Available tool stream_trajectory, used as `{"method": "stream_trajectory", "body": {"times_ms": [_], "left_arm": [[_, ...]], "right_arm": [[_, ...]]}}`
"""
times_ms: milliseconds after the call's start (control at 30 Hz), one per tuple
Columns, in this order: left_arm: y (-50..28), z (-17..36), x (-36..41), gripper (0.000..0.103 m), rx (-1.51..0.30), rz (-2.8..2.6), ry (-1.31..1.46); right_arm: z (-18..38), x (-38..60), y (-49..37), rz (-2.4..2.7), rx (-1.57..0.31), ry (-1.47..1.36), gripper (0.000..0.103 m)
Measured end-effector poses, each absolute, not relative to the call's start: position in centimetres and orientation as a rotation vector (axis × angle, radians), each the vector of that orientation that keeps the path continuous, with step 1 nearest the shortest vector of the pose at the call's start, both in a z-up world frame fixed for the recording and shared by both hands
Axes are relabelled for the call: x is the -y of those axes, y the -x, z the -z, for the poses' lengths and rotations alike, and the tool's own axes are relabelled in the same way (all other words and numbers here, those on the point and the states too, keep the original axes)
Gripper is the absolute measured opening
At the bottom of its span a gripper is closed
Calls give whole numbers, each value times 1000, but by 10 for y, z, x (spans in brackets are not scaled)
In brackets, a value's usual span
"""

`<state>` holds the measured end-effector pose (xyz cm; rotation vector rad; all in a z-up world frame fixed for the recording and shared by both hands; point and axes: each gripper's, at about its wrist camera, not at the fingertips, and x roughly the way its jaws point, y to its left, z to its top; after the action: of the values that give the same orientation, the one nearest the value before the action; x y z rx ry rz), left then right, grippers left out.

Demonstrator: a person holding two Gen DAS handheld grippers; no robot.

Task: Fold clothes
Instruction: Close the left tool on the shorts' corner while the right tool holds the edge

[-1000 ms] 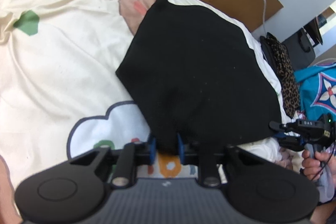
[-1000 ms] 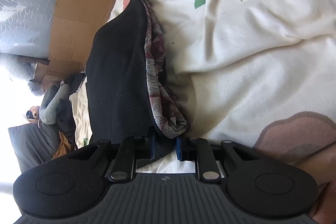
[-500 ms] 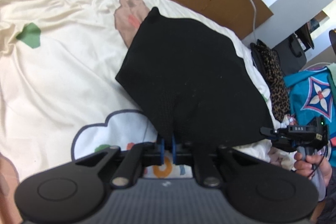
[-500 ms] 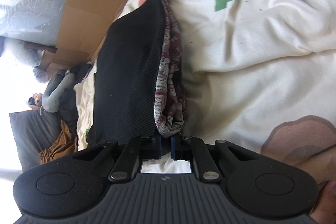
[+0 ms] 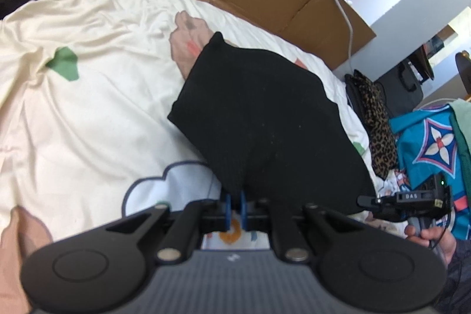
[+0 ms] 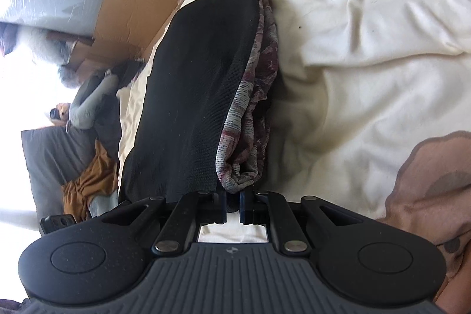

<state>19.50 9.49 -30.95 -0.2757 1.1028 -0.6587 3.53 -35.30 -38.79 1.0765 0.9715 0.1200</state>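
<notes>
Left wrist view: our left tool [image 5: 234, 203] has its pads nearly together, pinching the near corner of the black garment [image 5: 265, 119], which lies folded on the cream bed sheet [image 5: 88, 108]. Our right tool [image 6: 232, 203] likewise nips the other near corner, where a patterned lining [image 6: 250, 137] shows in 2 or more layers. We judge at least 1 fold done; another fold and tidying remain.
</notes>
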Motion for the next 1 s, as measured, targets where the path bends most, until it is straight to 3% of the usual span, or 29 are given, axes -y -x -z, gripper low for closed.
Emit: {"method": "stream_trajectory", "body": {"times_ms": [567, 1000], "left_arm": [[-151, 306, -112, 6, -1179, 632, 201], [-123, 322, -81, 8, -1313, 773, 75]], "right_arm": [[393, 327, -27, -234, -1081, -1018, 5], [387, 359, -26, -121, -1028, -1025, 5]]}}
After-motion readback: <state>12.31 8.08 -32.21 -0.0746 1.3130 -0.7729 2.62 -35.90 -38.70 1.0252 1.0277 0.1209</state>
